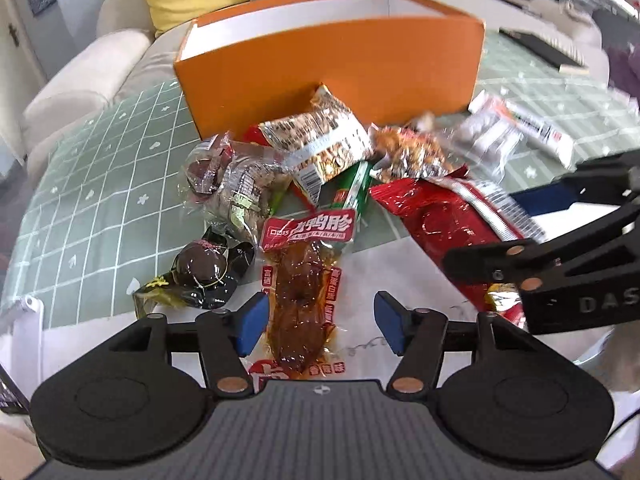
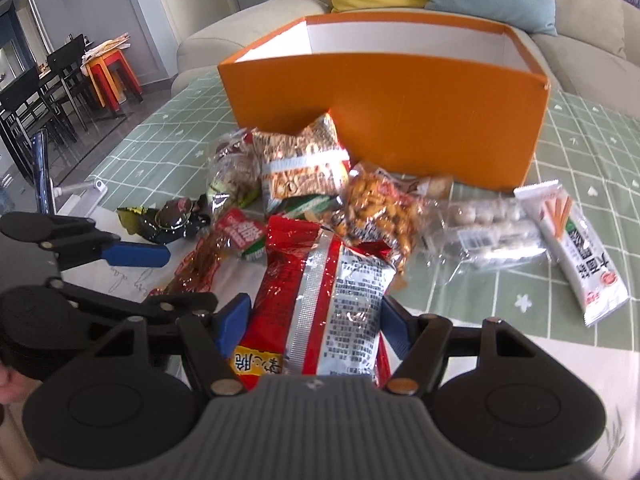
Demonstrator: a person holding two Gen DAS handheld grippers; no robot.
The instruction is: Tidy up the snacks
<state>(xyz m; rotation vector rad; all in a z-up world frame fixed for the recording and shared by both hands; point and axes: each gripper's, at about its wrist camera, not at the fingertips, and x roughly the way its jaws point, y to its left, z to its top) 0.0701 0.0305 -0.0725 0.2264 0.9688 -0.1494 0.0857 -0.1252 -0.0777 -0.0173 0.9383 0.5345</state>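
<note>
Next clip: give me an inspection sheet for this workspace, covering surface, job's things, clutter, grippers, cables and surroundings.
Surface: green checked tablecloth; a white sheet lies at its near edge.
Job's things: orange box, open-topped, contents hidden; snack packets piled in front of it; white packet lies apart at the right.
Clutter: dark notebook behind the box.
Grippers: left gripper jaws open around the clear duck-gizzard packet, pads apart from it; right gripper jaws against the sides of the red packet, apparently gripping it.
Cables: nothing seen.
Surroundings: beige sofa with yellow and blue cushions; dining chairs at far left.
</note>
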